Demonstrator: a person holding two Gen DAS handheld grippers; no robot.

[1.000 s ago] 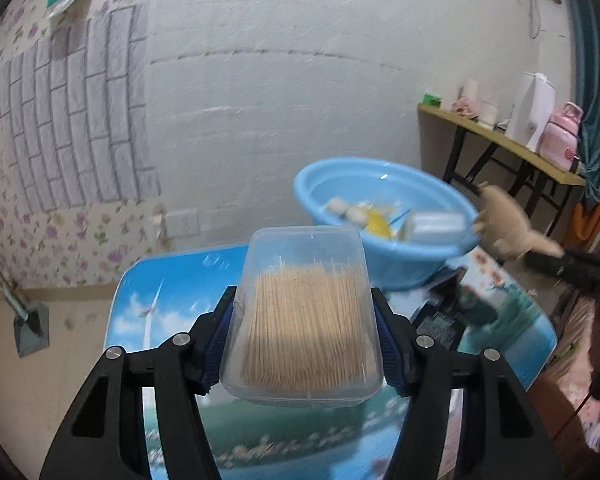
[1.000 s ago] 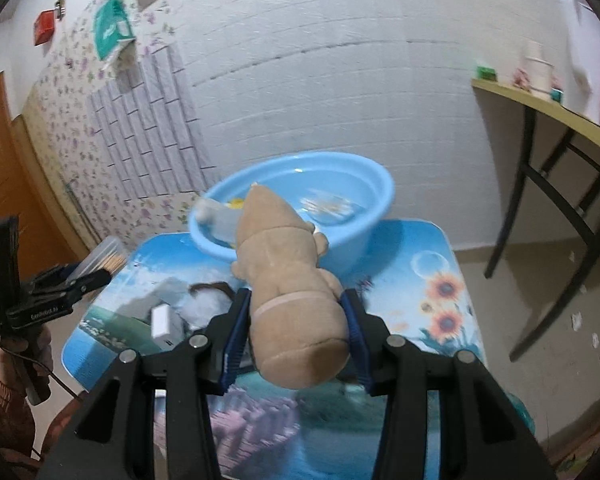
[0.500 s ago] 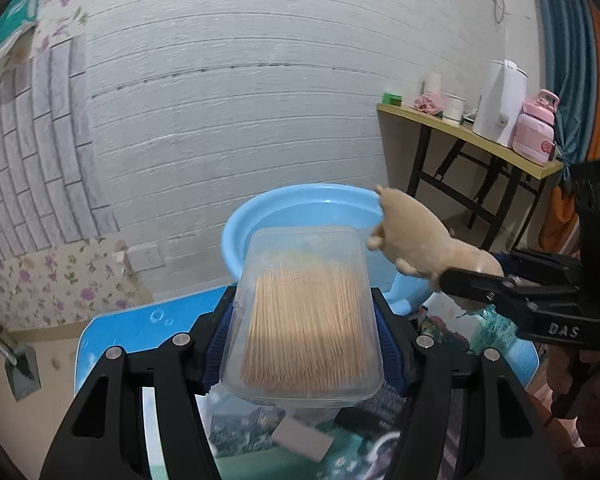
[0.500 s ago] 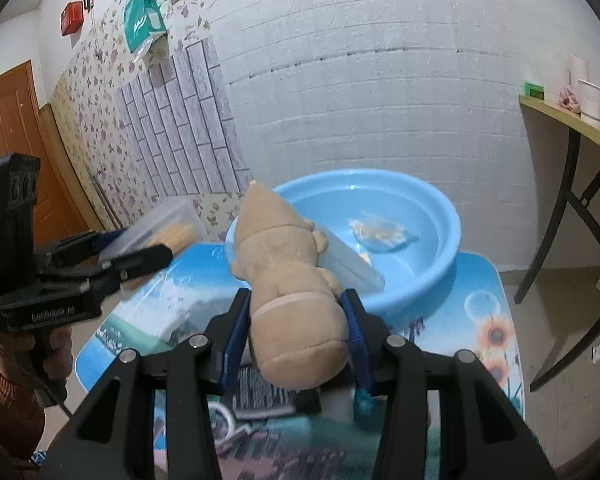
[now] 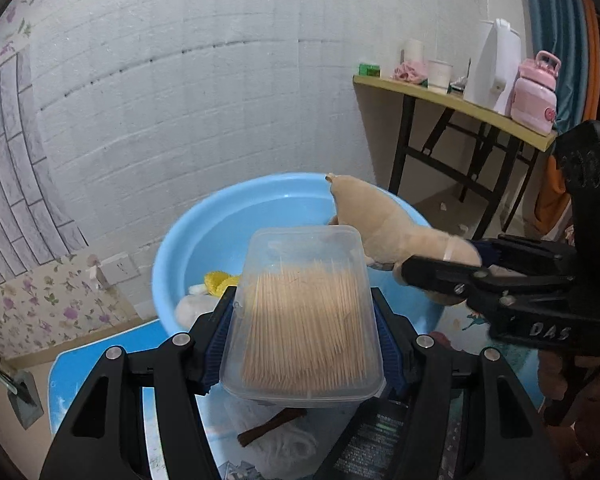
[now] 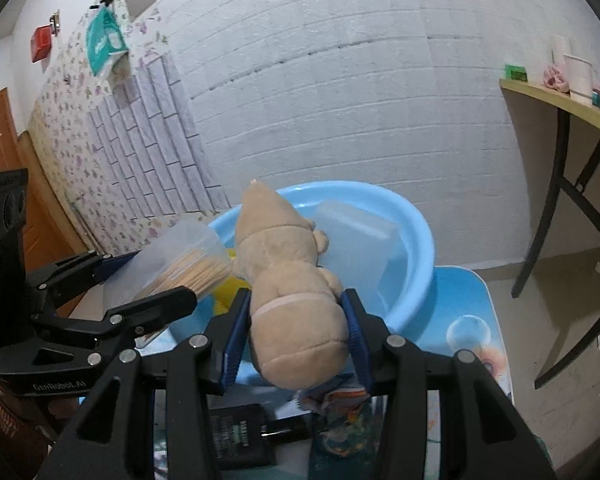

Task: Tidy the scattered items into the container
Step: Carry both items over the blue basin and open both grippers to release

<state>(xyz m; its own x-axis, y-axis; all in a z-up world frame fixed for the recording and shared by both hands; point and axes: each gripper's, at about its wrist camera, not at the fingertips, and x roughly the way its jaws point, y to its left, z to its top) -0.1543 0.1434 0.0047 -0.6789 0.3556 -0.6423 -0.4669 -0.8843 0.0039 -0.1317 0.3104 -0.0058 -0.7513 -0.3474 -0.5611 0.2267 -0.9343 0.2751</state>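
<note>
- One blue basin (image 5: 204, 240) on the table, the drop target, already holding a few items.
- Right gripper (image 6: 296, 336) clamps plush toy (image 6: 292, 280) above the near rim, likely for release.
- Left gripper (image 5: 304, 344) pinches toothpick box (image 5: 304, 312) flat, short of the basin.

The round blue plastic basin (image 5: 188, 252) sits at the back of the small picture-printed table (image 6: 472, 320), close to the white brick-patterned wall (image 5: 180, 80). Above its near rim, the clear plastic box of wooden toothpicks (image 5: 304, 316) is on the left and the tan plush toy (image 6: 296, 296) on the right, side by side. In front of the basin, a flat black packet (image 6: 240, 436) lies on the table. To the right, a wooden side table on black legs (image 5: 452, 100) stands against the wall.
</note>
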